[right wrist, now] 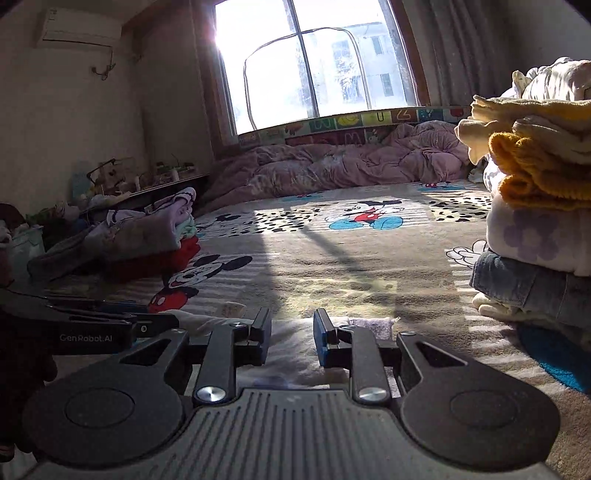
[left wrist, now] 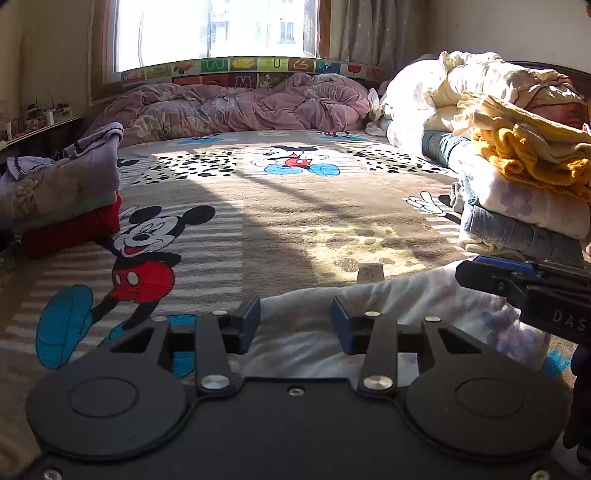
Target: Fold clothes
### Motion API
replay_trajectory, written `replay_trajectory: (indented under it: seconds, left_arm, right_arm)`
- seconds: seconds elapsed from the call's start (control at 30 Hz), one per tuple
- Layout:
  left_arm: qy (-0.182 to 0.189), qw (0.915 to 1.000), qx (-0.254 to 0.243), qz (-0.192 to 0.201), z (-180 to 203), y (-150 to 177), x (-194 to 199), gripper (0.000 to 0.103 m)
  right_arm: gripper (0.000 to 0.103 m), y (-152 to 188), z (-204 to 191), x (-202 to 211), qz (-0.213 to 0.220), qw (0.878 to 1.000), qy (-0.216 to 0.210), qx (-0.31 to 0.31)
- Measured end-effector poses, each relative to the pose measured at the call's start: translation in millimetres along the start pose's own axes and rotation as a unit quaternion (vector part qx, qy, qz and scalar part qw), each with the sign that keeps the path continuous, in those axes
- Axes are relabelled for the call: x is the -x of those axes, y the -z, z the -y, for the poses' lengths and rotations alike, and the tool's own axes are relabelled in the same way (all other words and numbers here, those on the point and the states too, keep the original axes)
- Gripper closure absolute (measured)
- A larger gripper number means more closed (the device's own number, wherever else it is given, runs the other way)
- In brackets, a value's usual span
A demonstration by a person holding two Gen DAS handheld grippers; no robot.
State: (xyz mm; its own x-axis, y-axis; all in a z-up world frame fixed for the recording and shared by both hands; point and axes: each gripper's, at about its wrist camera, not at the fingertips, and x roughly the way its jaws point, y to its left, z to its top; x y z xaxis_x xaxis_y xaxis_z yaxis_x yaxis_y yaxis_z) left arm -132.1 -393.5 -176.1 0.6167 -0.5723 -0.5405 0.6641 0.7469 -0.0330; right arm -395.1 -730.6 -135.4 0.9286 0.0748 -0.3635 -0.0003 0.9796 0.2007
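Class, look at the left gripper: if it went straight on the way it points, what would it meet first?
Probably the white floral garment lying just ahead of the left gripper, though depth is hard to judge.

strong daylight pours through the window (left wrist: 218, 33), which is blown out to near white in both views and flares at its left frame in the right wrist view, laying a bright patch across the middle of the bed cover (left wrist: 295, 206) crossed by long diagonal shadows. the near foreground, the left wall and the side piles sit in dim, muddy shade. both pictures bow heavily at the edges with dark corners, and fine detail looks soft.
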Motion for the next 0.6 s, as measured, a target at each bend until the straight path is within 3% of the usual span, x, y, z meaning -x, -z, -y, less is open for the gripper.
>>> replay_trajectory:
  seconds: [0.07, 0.13, 0.43, 0.6]
  left_arm:
    - [-0.002, 0.9997, -0.02, -0.014, 6.3, 9.5, -12.3, 0.057]
    - [-0.013, 0.9989, -0.044, -0.009, 13.0, 18.0, -18.6, 0.057]
    - [-0.01, 0.9987, -0.048, -0.015, 8.3, 10.3, -4.1, 0.056]
    - [0.004, 0.996, -0.075, 0.048, 28.4, 11.5, 44.7, 0.057]
  right_arm:
    - [0.074, 4.4, 2.6, -16.3, -0.041, 0.999, 0.011, -0.008]
    - [0.075, 10.3, 9.5, -22.1, -0.053, 0.998, 0.007, -0.031]
    - [0.075, 12.4, 17.1, -8.5, -0.037, 0.997, -0.016, -0.064]
    - [0.069, 8.3, 17.3, 20.2, -0.007, 0.999, -0.01, -0.047]
